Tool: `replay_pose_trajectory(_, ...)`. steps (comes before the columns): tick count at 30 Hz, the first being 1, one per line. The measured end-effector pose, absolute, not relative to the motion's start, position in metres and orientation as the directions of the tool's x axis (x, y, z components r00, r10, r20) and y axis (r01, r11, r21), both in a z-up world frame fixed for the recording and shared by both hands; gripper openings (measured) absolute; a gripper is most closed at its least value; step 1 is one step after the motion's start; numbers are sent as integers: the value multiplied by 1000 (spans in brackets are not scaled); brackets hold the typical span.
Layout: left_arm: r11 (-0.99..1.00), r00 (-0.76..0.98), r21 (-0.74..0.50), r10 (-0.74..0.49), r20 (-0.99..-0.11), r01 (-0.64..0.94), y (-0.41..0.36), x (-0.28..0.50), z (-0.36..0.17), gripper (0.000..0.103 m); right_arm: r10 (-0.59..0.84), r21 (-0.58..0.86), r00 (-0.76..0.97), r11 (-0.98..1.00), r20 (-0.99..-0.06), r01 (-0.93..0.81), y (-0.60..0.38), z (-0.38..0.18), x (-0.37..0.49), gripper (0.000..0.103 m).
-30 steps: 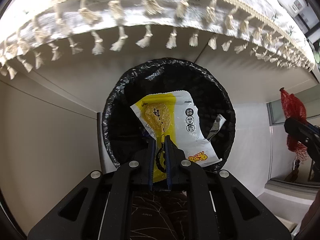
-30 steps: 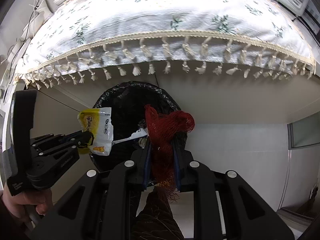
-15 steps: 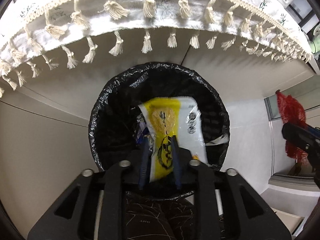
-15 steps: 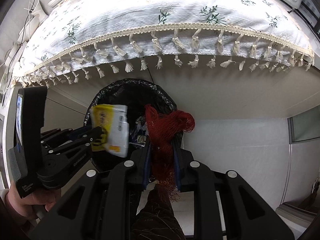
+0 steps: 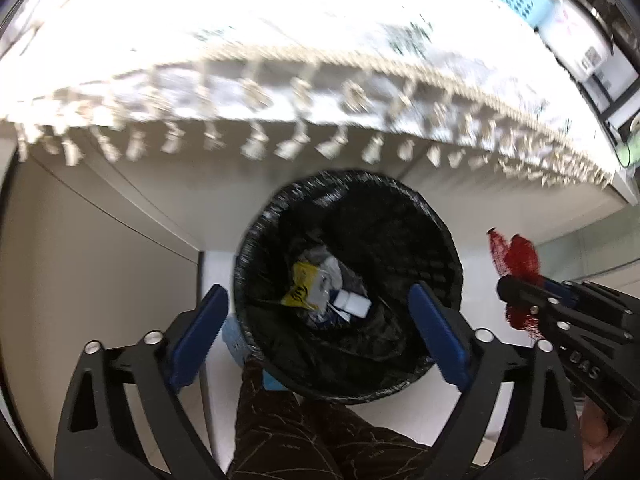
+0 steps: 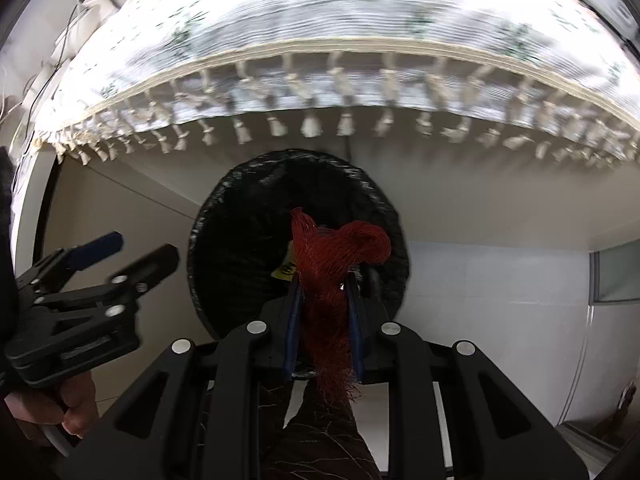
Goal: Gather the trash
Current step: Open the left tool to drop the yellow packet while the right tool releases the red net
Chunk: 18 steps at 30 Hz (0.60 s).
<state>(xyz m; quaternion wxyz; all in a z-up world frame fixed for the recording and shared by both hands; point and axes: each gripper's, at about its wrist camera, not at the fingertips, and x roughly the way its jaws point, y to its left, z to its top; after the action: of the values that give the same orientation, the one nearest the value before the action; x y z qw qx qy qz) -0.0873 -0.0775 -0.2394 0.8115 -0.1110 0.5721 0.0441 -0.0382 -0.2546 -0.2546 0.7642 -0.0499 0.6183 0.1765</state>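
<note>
**Red net sits over the bin mouth, held by the right hand**

The right hand-held gripper (image 6: 322, 308) is clamped narrow on a bunched red mesh net (image 6: 336, 256), its blue pads pressing both sides of the bundle. The net's long axis runs along the fingers, loose strands trailing back toward the person and the knotted top pointing forward. Seen down those fingers, the net lies directly in front of the open mouth of the black-lined trash bin (image 6: 224, 200), which stands on the floor just under the fringed edge of the cloth covering the desk (image 6: 360, 12).

The left hand-held gripper (image 5: 320, 332) has its jaws opening wide with nothing between them; it straddles the near rim of the bin. Inside, a yellow-and-white wrapper (image 5: 308, 288) lies at the bottom with other scraps.

The right hand is the one carrying trash. Its release looks nearly lined up, though how high the net hangs above the rim cannot be told.
</note>
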Motion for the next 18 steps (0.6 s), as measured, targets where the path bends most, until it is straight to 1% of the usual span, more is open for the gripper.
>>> replay_pose_trajectory(3, 965, 352, -121, -32, -935, -234, -63, -95, -233, 97, 219, 151, 160, 923, -963, -353, -242, -259, -38, 19)
replay_pose_trajectory(10, 946, 348, -117, -4, -938, -304, -27, -115, -227, 97, 225, 160, 130, 907, -966, -389, -212, -272, -35, 21)
replay_pose_trajectory(12, 943, 342, -112, 2, -940, -313, -21, -118, -227, 97, 227, 160, 128, 905, -966, -394, -207, -273, -35, 27)
replay_pose_trajectory(14, 942, 338, -114, 0, -941, -316, -17, -120, -227, 97, 221, 149, 142, 905, -965, -398, -202, -273, -36, 28)
replay_pose_trajectory(16, 940, 334, -112, 1, -943, -322, -13, -122, -228, 97, 217, 142, 151, 906, -964, -398, -200, -272, -36, 35)
replay_pose_trajectory(18, 939, 333, -114, 0, -943, -324, -10, -123, -229, 97, 215, 137, 162, 910, -963, -392, -199, -269, -35, 44)
